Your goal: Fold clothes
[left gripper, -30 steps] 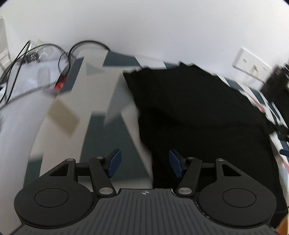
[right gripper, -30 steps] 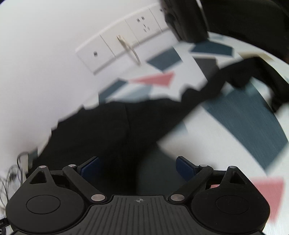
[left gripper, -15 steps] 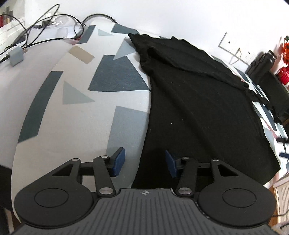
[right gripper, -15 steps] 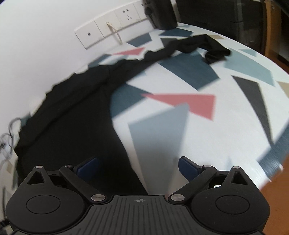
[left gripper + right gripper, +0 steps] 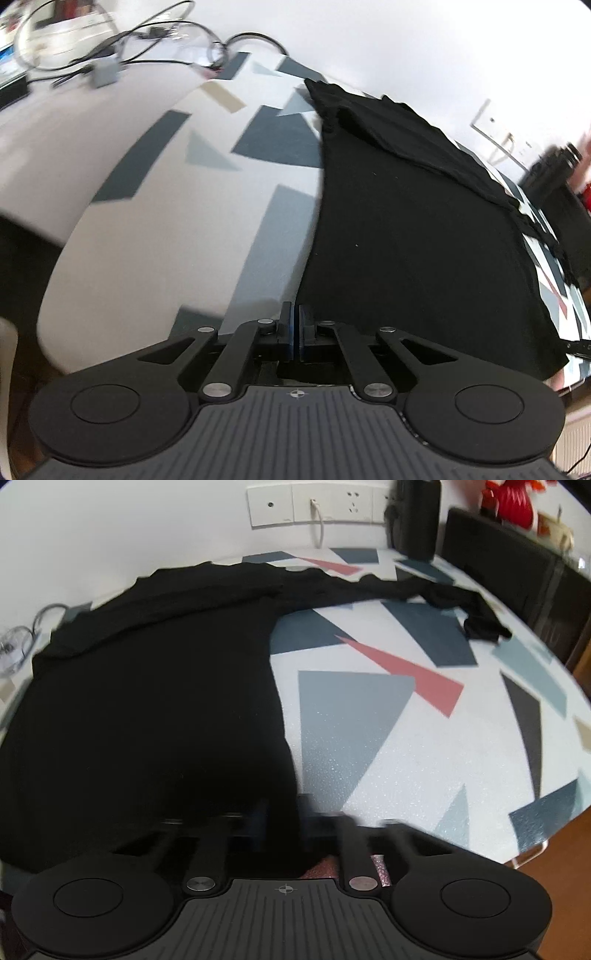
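Observation:
A black long-sleeved garment (image 5: 406,229) lies flat on a table with a patterned cover (image 5: 166,221). My left gripper (image 5: 297,314) is shut at the garment's near left hem corner, with the cloth edge running into its fingertips. In the right wrist view the garment (image 5: 147,701) fills the left half, and one sleeve (image 5: 461,598) trails off to the far right. My right gripper (image 5: 284,808) is blurred; its fingers are drawn together on the near right hem corner, with black cloth between them.
Cables (image 5: 129,44) and a small grey box (image 5: 105,72) lie at the table's far left. Wall sockets (image 5: 314,502) with a white cord sit behind the table. A dark cylinder (image 5: 417,517) and a black cabinet (image 5: 517,572) stand at the far right.
Both grippers were open above the garment's near edge half a second ago. Both have dropped to the hem corners and closed on the cloth.

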A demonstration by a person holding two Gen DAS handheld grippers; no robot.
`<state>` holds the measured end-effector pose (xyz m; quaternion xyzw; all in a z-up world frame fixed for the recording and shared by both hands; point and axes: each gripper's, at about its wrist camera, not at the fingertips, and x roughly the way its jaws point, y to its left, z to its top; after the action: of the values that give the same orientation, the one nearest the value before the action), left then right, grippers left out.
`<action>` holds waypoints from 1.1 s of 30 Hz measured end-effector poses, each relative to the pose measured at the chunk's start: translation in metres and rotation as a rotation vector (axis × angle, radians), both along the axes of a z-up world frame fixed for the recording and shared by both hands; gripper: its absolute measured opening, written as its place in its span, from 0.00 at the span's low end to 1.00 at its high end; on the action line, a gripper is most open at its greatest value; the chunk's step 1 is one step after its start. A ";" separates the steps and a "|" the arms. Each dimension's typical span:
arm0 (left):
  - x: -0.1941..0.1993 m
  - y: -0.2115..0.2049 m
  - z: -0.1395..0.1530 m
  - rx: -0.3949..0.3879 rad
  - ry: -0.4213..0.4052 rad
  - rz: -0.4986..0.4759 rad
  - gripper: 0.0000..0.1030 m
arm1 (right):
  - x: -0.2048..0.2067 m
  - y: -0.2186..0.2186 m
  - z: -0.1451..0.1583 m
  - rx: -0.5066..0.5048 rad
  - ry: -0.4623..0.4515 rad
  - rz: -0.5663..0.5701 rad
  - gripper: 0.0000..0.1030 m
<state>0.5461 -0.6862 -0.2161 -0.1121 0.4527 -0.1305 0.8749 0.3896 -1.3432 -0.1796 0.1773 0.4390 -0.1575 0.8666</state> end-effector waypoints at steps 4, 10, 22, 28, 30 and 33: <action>-0.019 -0.009 0.005 0.067 -0.026 0.038 0.03 | -0.009 -0.015 -0.004 0.080 -0.040 -0.012 0.05; -0.027 -0.020 0.013 0.165 0.016 0.089 0.04 | -0.043 -0.029 -0.013 0.226 -0.137 0.022 0.10; -0.040 -0.115 0.091 0.237 -0.163 0.078 0.83 | -0.149 -0.106 0.043 0.189 -0.388 -0.273 0.99; -0.024 -0.182 0.123 0.121 -0.220 -0.040 0.99 | -0.190 -0.123 0.057 0.194 -0.377 -0.430 0.99; -0.016 -0.200 0.124 0.084 -0.207 -0.081 0.99 | -0.203 -0.129 0.062 0.196 -0.372 -0.482 0.99; 0.002 -0.220 0.112 0.104 -0.171 -0.146 0.99 | -0.224 -0.137 0.069 0.198 -0.366 -0.560 0.99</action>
<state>0.5482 -0.9059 -0.1043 -0.0217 0.3894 -0.1793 0.9032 0.1659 -1.4805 -0.1106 0.3993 0.2238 -0.3116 0.8327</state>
